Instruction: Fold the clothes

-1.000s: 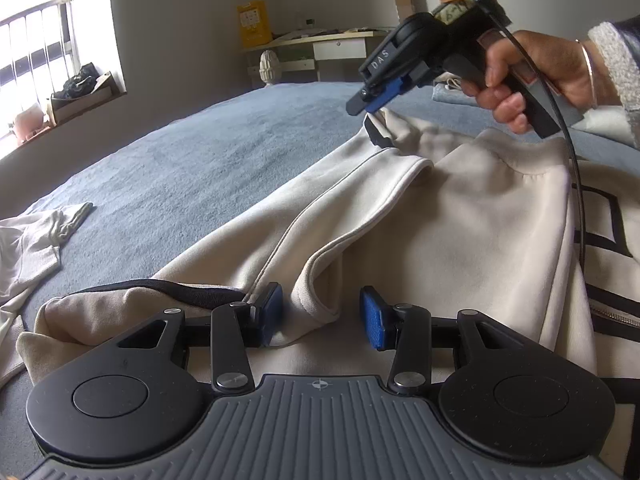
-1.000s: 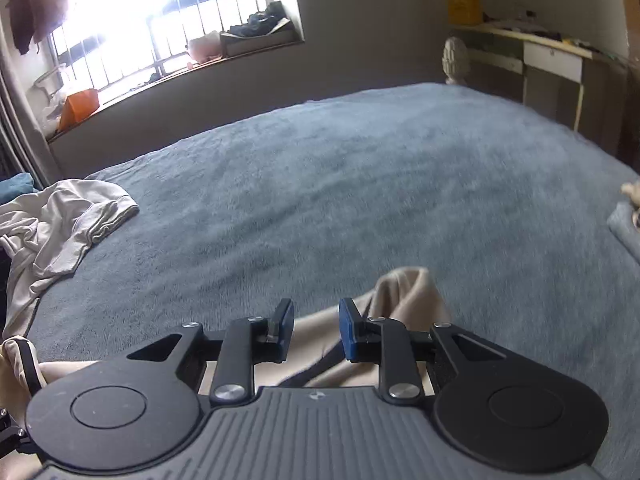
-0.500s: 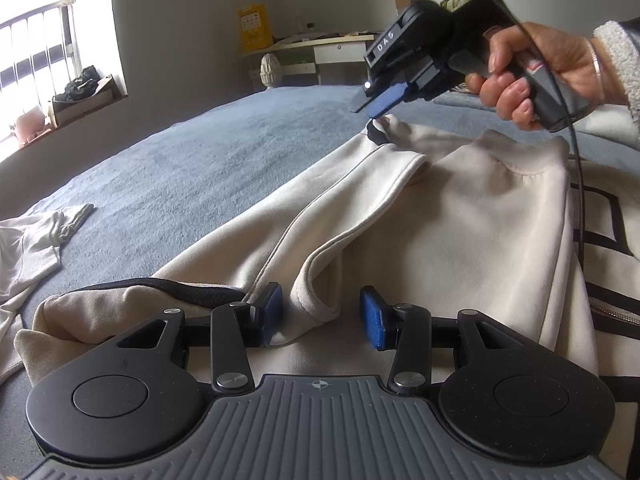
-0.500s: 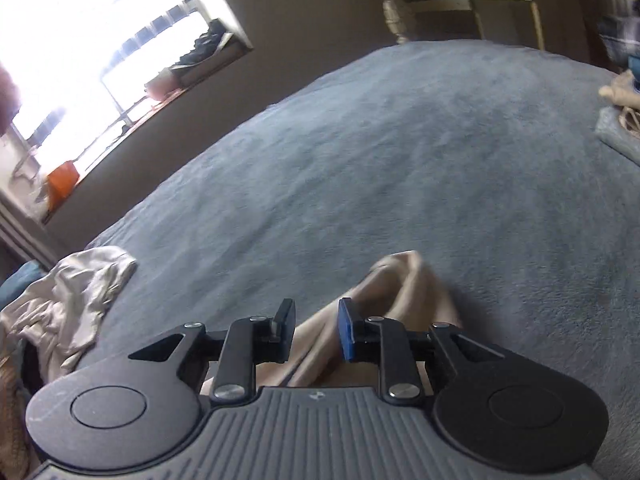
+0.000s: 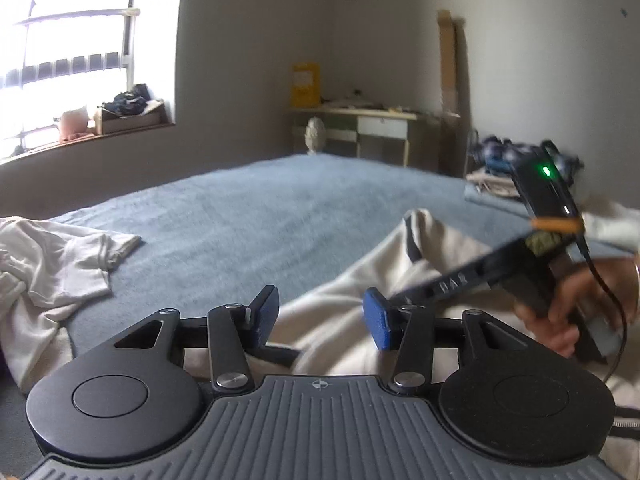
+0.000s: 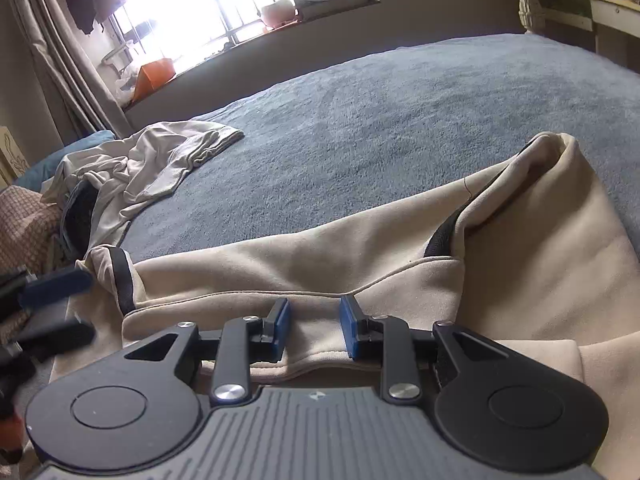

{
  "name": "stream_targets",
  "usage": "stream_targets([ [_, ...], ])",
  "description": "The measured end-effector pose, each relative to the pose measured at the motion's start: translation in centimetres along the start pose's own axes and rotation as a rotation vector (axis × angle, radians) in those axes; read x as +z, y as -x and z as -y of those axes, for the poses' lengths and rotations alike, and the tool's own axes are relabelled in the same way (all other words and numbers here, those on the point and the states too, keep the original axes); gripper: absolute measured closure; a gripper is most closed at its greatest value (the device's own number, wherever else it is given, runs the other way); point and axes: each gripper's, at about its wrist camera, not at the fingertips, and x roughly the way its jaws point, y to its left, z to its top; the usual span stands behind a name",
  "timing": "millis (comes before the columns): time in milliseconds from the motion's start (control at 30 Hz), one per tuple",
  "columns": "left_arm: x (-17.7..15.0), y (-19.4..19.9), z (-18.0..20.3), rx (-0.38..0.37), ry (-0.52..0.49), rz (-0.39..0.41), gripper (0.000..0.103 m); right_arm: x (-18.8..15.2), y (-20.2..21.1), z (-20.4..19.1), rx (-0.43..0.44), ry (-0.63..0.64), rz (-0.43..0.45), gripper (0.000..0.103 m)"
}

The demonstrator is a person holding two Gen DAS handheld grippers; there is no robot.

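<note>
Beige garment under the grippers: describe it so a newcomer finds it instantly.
Start at the blue-grey bedspread. The beige garment lies spread on its near side, under both grippers. Unlike the crumpled whitish garment nearer the window, it has black trim at its openings.

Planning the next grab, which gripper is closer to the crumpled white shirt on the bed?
Left. The left gripper sits just right of the white shirt; the right gripper hovers over the beige garment, farther off.

Daylight blown out at the barred window (image 6: 224, 12), dim grey walls, fisheye-bent edges, motion-blurred hand (image 5: 576, 312)
</note>
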Motion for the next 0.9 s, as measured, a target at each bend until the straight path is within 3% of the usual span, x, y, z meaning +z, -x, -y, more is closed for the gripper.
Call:
stream_targets([
  [100, 0.4, -0.9, -4.0, 0.129, 0.041, -0.049, 0.052, 0.1, 0.0, 0.1, -0.005, 0.001, -0.002, 0.075],
  [200, -0.4, -0.7, -9.7, 0.151, 0.269, -0.121, 0.052, 0.7, -0.1, 0.0, -0.007, 0.004, -0.027, 0.074],
  [333, -2.6, 0.4, -15.7, 0.085, 0.572, -0.140, 0.052, 2.9, 0.2, -1.2, 0.032, 0.027, -0.080, 0.068],
  [467, -5.8, -0.7, -19.8, -0.062, 0.892, -0.149, 0.047, 6.4, -0.7, -3.3, 0.209, -0.028, -0.100, 0.066],
  [533, -7.3, -1.9, -20.8, -0.147, 1.008, -0.157, 0.047, 7.9, -3.1, -4.9, 0.326, -0.078, -0.167, 0.058],
  [600, -8.0, -2.6, -21.2, -0.194, 1.052, -0.148, 0.047, 8.6, -6.2, -6.5, 0.383, -0.120, -0.246, 0.057],
  [767, -8.9, -3.4, -22.3, -0.334, 1.158, -0.129, 0.047, 7.5, -13.3, -7.6, 0.424, -0.274, -0.463, 0.054],
  [900, -8.6, -3.3, -22.1, -0.366, 1.105, -0.147, 0.049, 7.0, -14.3, -7.4, 0.503, -0.401, -0.469, 0.054],
])
